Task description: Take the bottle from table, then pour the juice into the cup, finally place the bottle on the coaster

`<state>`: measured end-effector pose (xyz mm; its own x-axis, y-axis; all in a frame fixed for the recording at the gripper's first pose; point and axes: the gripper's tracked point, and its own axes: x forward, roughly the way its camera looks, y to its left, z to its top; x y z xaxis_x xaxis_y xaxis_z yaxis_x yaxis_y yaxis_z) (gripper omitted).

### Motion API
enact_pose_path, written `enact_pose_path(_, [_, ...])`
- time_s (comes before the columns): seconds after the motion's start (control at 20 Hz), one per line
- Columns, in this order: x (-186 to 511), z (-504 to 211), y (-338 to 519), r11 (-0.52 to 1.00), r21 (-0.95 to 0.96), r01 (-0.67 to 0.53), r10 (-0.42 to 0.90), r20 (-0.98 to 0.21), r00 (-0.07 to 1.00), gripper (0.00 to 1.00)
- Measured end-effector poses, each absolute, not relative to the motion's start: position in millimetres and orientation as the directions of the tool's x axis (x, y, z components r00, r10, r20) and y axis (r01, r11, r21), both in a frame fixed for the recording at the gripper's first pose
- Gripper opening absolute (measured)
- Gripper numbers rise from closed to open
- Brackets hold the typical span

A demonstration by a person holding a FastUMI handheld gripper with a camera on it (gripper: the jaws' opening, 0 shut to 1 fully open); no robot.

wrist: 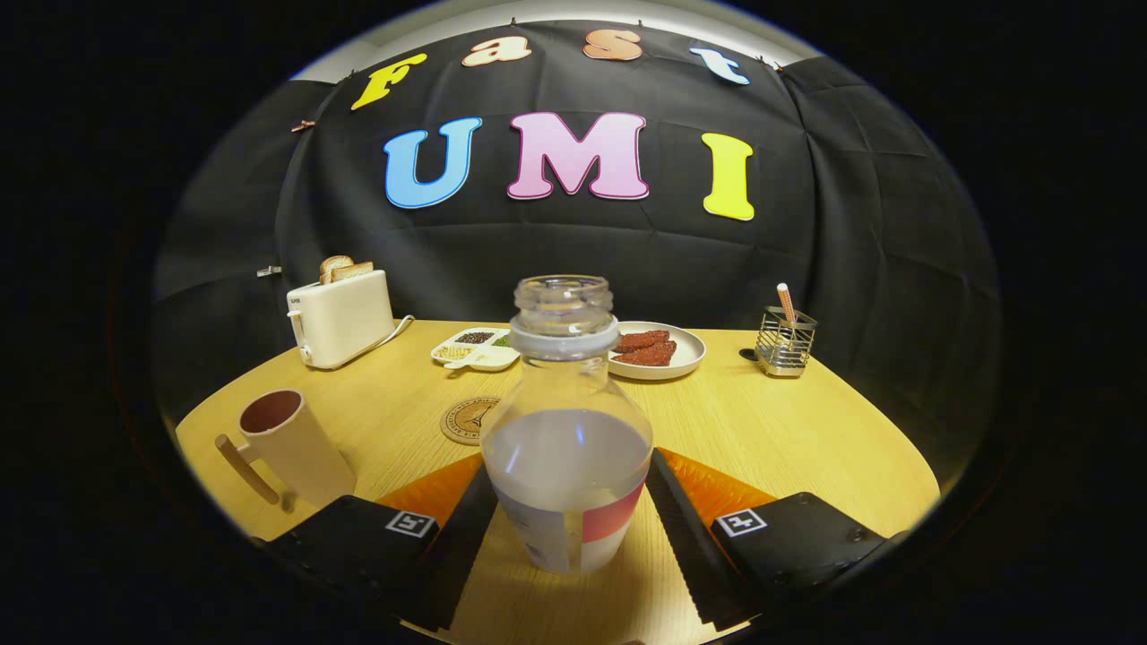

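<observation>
Standing uncapped between the spread fingers [566,502], not yet clamped, the bottle [566,448] could be tipped and juice spilled by an off-centre closure.

Warm overhead light, sharp focus, glare on the bottle [566,430], strong fisheye bending toward the edges.

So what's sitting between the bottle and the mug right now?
Nothing: in the gripper view bare tabletop separates the bottle, standing between the open gripper's fingers, from the mug.
</observation>
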<state>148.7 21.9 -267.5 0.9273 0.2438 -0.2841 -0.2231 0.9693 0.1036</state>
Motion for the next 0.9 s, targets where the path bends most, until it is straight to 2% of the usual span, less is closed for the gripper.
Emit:
enact_pose_path(0.1, [151, -268, 21, 0.969, 0.092, -0.228, 0.245, -0.279, 0.929, 0.91])
enact_pose_path(0.2, [150, -267, 21, 0.968, 0.088, -0.233, 0.249, -0.276, 0.928, 0.78])
enact_pose_path(0.55, [150, -262, 27, 0.947, -0.020, -0.320, 0.297, -0.316, 0.901, 0.72])
enact_pose_path(0.75, [149, -239, 42, 0.920, -0.073, -0.384, 0.345, -0.310, 0.886, 0.67])
enact_pose_path(0.9, [152, -218, 57, 0.892, -0.154, -0.425, 0.368, -0.298, 0.881, 0.67])
